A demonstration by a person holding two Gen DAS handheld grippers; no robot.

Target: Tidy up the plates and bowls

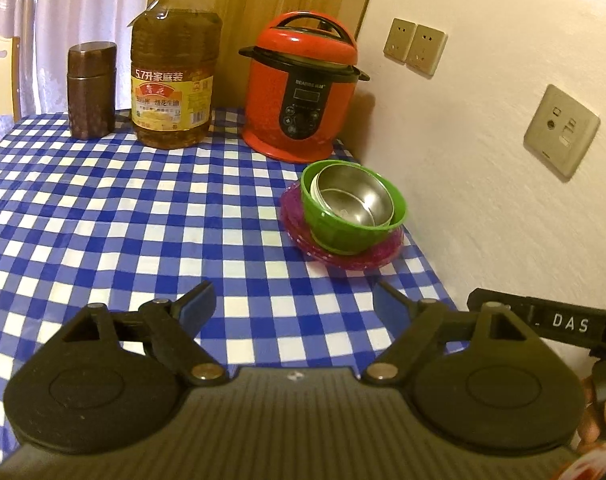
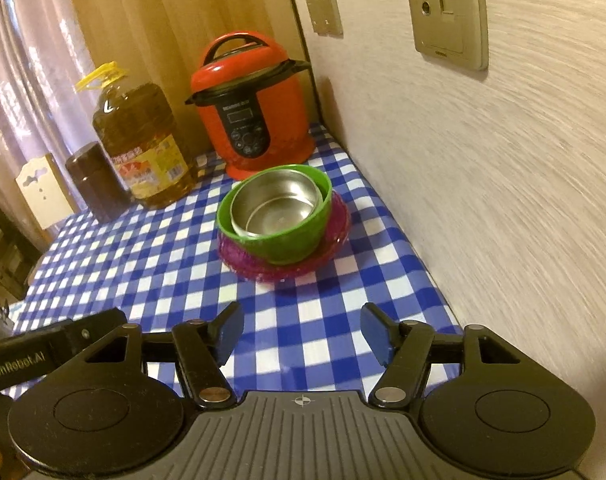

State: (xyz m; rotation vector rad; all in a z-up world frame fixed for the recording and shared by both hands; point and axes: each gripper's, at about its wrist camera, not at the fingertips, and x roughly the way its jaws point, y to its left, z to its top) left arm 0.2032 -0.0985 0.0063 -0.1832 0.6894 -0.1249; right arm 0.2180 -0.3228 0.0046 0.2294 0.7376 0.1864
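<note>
A steel bowl [image 1: 353,200] sits tilted inside a green bowl [image 1: 343,232], which stands on a stack of pink plates [image 1: 343,258] near the wall on the blue checked table [image 1: 143,220]. The same stack shows in the right wrist view: steel bowl [image 2: 279,204], green bowl [image 2: 287,246], pink plates [image 2: 331,240]. My left gripper [image 1: 295,304] is open and empty, in front of the stack and apart from it. My right gripper [image 2: 301,330] is open and empty, also short of the stack.
A red pressure cooker [image 1: 303,88], a large oil bottle [image 1: 175,72] and a brown canister [image 1: 91,88] stand at the table's back. The wall [image 1: 503,120] with sockets runs along the table's right side. A chair back [image 2: 43,188] stands at the far left.
</note>
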